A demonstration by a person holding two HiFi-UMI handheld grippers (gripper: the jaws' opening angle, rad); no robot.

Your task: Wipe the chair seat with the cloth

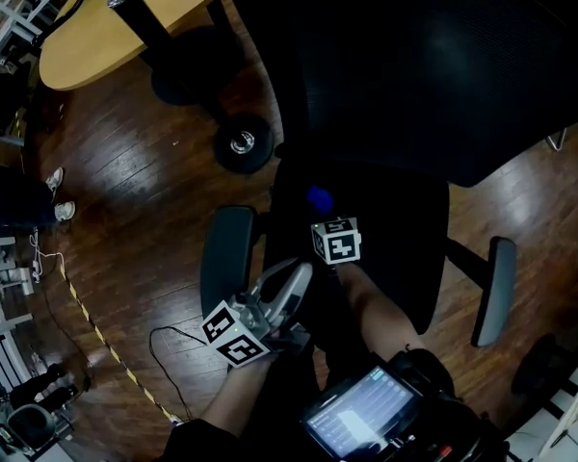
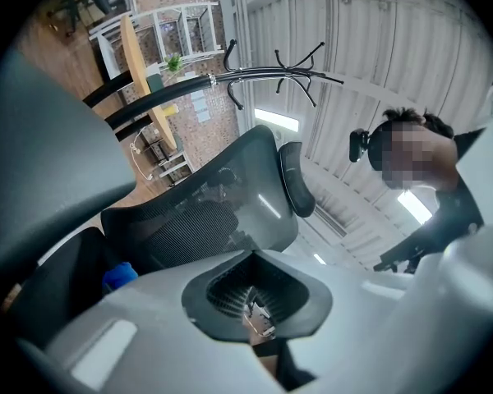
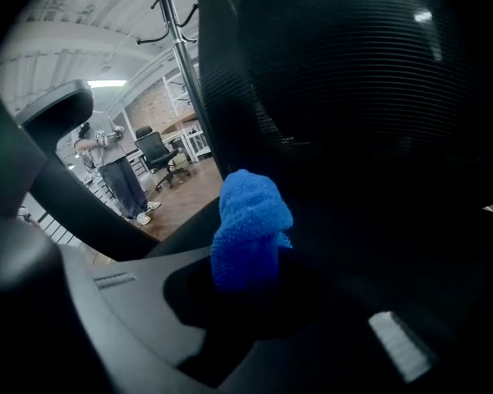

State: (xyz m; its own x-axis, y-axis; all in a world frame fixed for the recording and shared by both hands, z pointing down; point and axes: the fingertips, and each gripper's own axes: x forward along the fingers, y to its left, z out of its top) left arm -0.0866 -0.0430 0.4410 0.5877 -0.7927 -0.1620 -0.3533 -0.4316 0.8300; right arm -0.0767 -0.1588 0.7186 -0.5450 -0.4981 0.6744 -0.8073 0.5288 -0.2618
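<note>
A black office chair fills the head view, its seat in the middle and its mesh backrest beyond. My right gripper hangs over the seat's left part, shut on a bunched blue cloth. In the right gripper view the cloth sticks up from between the jaws in front of the dark backrest. My left gripper is nearer to me, over the seat's front left corner. In the left gripper view its grey jaws meet with nothing held, and the cloth shows at the left.
Armrests flank the seat at left and right. A wooden table stands at the far left on a dark wood floor, with a cable and striped tape. A coat rack and a standing person are behind.
</note>
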